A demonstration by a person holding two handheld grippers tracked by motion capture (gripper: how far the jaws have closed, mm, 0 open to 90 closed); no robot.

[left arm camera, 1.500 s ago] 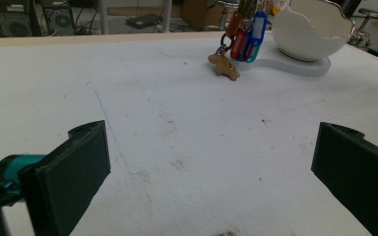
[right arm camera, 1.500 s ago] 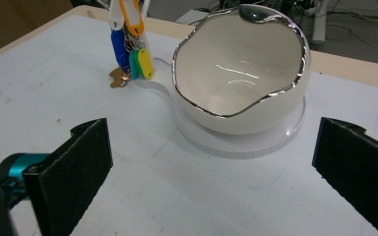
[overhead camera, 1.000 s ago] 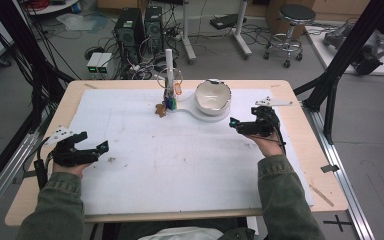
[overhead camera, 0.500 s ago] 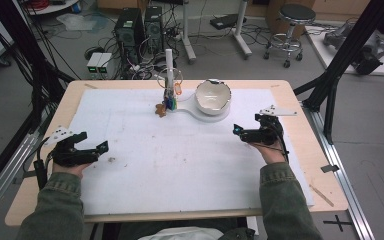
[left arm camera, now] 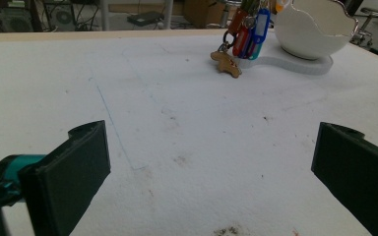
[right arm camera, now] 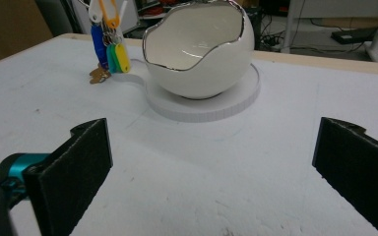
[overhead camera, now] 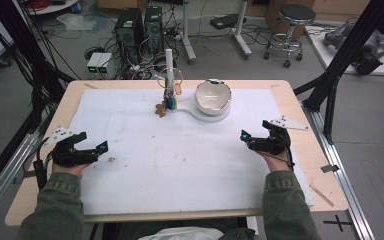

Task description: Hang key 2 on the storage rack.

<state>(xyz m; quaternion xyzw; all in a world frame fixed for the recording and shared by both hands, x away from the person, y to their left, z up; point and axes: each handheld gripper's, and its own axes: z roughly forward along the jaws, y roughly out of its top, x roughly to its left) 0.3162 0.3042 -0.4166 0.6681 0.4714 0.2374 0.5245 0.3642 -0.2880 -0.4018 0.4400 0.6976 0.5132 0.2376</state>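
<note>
Nearest the person, the left gripper [overhead camera: 82, 151] rests low at the near left of the white-covered table [overhead camera: 190, 165] with fingers wide apart and empty. The right gripper [overhead camera: 260, 142], fingers also spread and empty, has drawn back toward the near right edge over the last second. Well beyond both, the bunch of coloured key tags [right arm camera: 107, 51] hangs just beside the white egg-shaped ceramic bowl [right arm camera: 199, 49], so the reach looks not yet begun.

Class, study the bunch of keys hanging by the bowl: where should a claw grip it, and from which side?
Grip the coloured tags low on the hanging bunch, probably from the open near side: they dangle free above the mat, while the white bowl crowds one side.
</note>
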